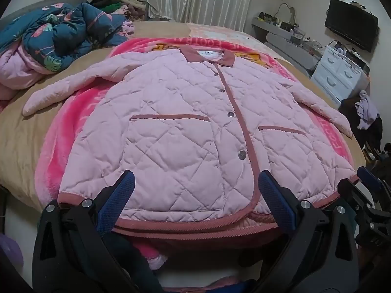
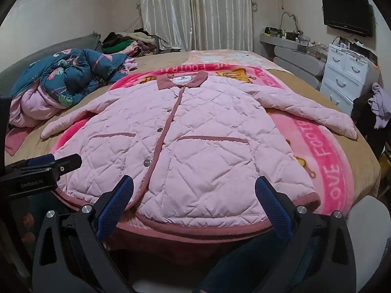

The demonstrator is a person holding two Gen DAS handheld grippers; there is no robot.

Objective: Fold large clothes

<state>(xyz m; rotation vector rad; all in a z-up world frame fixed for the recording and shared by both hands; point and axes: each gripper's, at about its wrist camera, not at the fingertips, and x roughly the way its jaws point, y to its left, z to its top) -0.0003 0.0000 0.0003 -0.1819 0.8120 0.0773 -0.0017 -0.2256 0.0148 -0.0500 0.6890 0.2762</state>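
A pink quilted jacket with a darker pink collar, trim and two pockets lies flat and buttoned on a bright pink blanket, front up, sleeves spread to both sides. My left gripper is open above the hem's left half, and its blue pads hold nothing. In the right wrist view the same jacket fills the middle. My right gripper is open over the hem's right half, empty. The left gripper shows at the left edge of that view, the right gripper at the right edge of the left view.
A crumpled blue patterned quilt lies at the bed's far left, with a heap of clothes behind it. White drawers, a wall TV and a cluttered shelf stand on the right. Curtains hang at the back.
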